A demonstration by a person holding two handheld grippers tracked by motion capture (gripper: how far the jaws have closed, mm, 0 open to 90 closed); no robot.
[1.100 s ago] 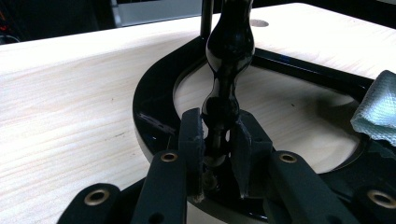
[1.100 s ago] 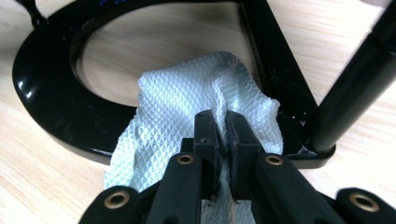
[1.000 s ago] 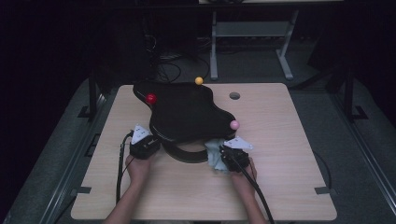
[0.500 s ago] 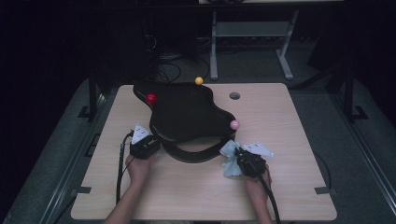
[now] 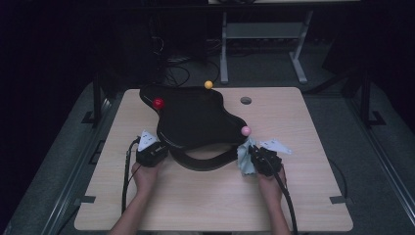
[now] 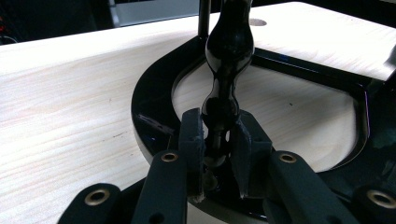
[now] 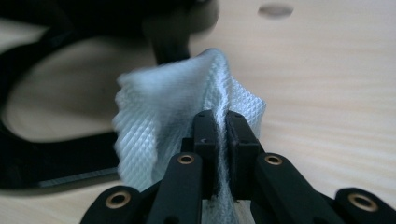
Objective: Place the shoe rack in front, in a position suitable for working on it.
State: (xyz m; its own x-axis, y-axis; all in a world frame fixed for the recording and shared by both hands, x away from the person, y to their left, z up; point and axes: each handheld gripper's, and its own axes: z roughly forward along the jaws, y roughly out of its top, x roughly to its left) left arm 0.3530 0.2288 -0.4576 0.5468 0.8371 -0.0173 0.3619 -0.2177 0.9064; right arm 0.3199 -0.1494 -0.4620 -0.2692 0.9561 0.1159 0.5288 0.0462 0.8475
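the left gripper clamps the glossy black stand by its rim (curved, shiny), while the right gripper pinches a pale woven cloth.

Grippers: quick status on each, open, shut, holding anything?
Left gripper: shut on the glossy black frame.
Right gripper: shut on the white cloth.
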